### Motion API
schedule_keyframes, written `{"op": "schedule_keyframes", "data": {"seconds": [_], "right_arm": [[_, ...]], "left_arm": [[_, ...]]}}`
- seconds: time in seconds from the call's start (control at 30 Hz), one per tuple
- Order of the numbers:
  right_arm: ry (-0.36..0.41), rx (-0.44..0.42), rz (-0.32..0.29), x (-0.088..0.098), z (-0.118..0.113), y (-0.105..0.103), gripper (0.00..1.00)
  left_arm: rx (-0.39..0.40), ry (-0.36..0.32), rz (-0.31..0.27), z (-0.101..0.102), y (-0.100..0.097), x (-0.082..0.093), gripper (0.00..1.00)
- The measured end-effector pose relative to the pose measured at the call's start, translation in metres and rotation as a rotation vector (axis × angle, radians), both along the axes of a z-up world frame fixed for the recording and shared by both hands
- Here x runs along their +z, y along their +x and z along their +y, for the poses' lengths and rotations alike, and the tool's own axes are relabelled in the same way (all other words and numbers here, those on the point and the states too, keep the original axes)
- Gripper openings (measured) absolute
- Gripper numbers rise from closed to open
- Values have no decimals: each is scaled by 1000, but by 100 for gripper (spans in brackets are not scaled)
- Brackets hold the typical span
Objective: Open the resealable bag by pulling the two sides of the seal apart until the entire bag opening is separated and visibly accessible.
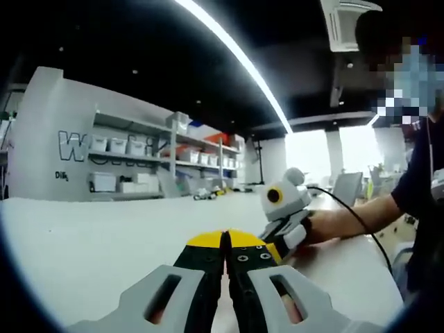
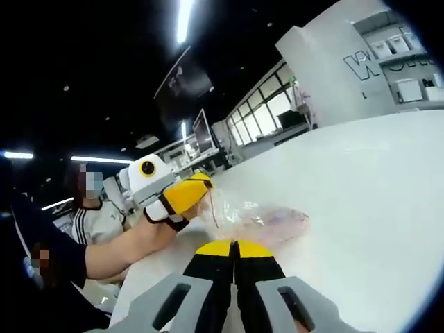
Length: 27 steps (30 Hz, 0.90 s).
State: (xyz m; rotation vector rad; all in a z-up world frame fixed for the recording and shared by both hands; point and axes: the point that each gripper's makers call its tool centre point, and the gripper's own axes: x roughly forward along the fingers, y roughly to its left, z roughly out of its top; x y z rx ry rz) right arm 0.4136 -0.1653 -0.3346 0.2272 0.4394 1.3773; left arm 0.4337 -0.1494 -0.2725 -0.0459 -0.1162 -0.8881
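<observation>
bag (image 2: 260, 223) lies on table (image 2: 374, 201), apparently touching left claw (image 2: 196, 186).

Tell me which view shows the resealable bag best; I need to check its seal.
The right gripper view: the clear resealable bag lies on the white table, its near edge at the left hand-held gripper. In the left gripper view I can't make the bag out; the shut jaws and the right hand-held gripper fill that spot.
</observation>
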Motion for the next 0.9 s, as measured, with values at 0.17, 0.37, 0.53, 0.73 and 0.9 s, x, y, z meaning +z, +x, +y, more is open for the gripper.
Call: {"op": "schedule_keyframes", "data": {"seconds": [0.17,0.37,0.53,0.73,0.9], "right_arm": [[-7,-1,0,-1,0,1,0],[-10,1,-1,-2,0,1,0],[-10,2,1,-2,0,1,0],[-8,-1,0,-1,0,1,0],[-6,-2,2,-1,0,1,0]], "left_arm": [[15,-23,-3,5,2,3,0],[15,-22,-3,5,3,3,0],[14,-18,-3,4,2,2,0],[16,-13,-4,3,2,1,0],[31,10,-7,4,5,-2,1]]}}
